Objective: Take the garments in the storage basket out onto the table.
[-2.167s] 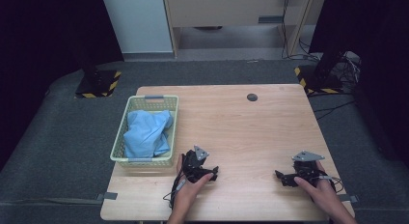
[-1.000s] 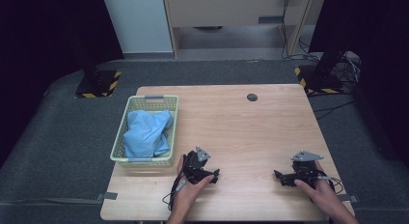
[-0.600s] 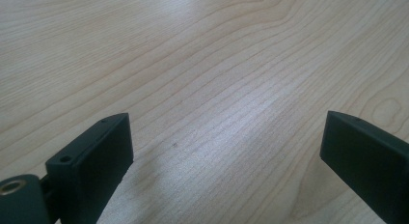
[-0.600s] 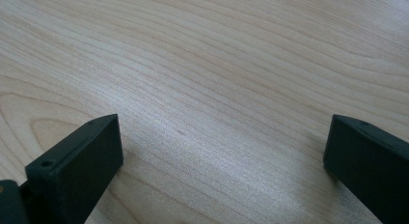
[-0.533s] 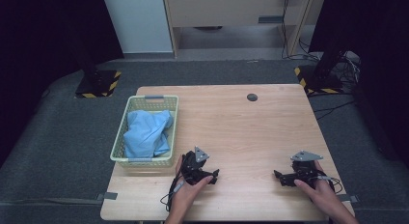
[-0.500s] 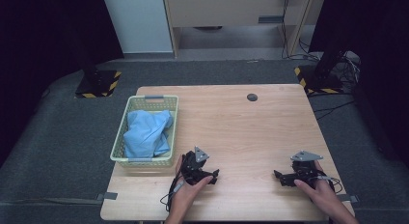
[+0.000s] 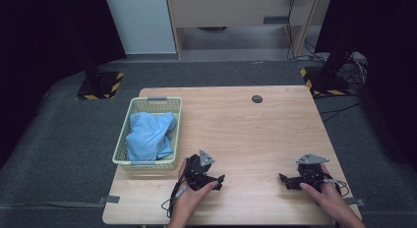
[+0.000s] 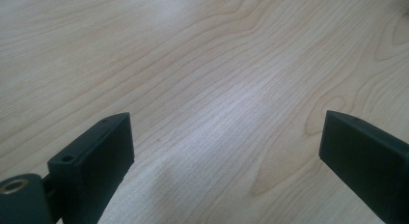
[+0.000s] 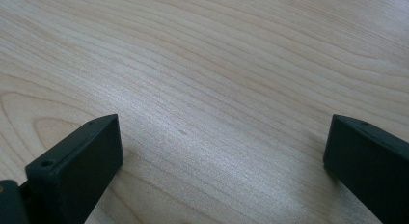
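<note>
A pale green basket (image 7: 123, 152) stands at the table's left edge with a crumpled light blue cloth (image 7: 149, 134) inside it. My left gripper (image 7: 220, 180) rests on the wooden table just right of the basket's near corner, held by a hand. Its jaws stand wide apart over bare wood, as the left gripper (image 8: 226, 151) view shows. My right gripper (image 7: 284, 181) lies near the front right of the table, pointing left, also in a hand. The right gripper (image 9: 224, 159) view has both jaws spread with nothing between them.
A small dark round disc (image 7: 256, 99) sits near the table's far edge. The table (image 7: 255, 139) stands on grey carpet, with yellow-black striped stand bases (image 7: 101, 88) at the far left and right. A wooden cabinet stands beyond.
</note>
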